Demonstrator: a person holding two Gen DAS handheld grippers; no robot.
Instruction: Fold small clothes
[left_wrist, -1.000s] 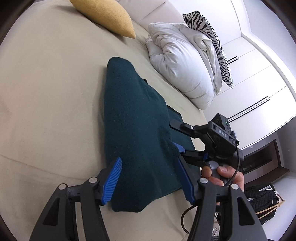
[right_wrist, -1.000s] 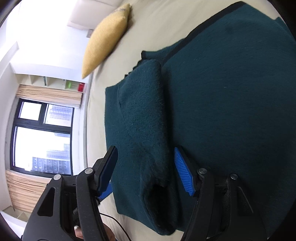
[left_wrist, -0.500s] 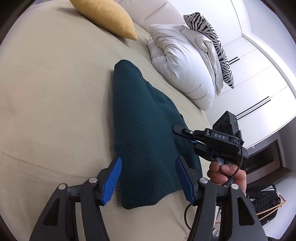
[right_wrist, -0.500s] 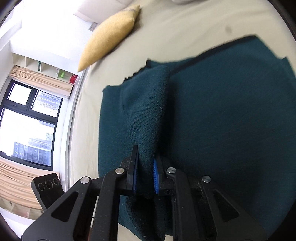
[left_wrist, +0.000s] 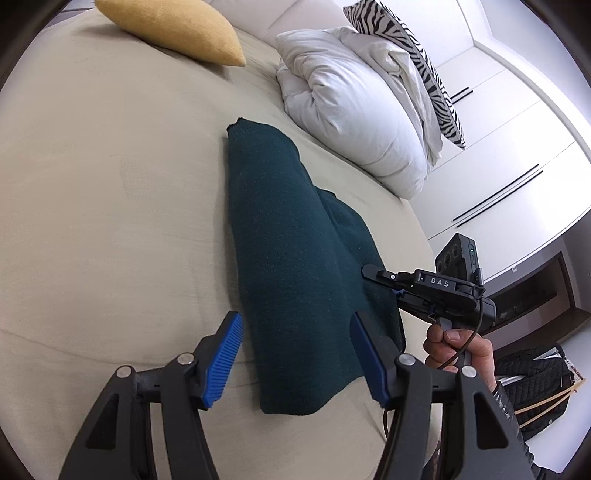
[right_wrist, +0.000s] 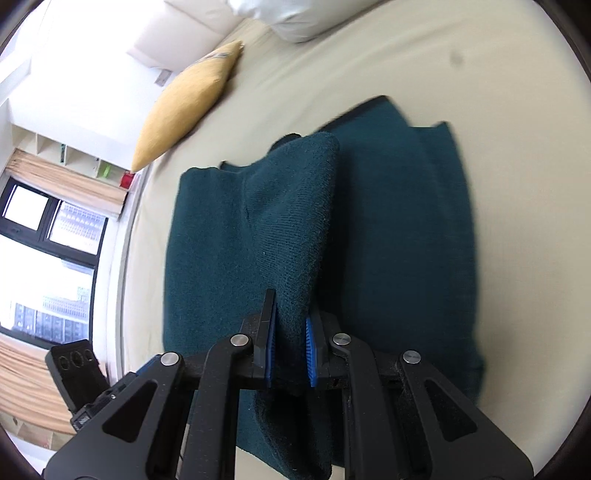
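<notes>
My right gripper (right_wrist: 290, 343) clamped on raised ridge of green sweater (right_wrist: 317, 236), lying mid-bed (left_wrist: 92, 184). My left gripper (left_wrist: 295, 358) open, empty, straddling hem at 6 o'clock. Risk: thick knit slips from pads mid-carry, fold lands crooked; lower layers drag, bunch.

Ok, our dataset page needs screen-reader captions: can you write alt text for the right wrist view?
The right gripper, its blue pads closed on a raised fold of a dark green knit sweater lying on a beige bed. A yellow cushion lies beyond, with a window at left.
</notes>
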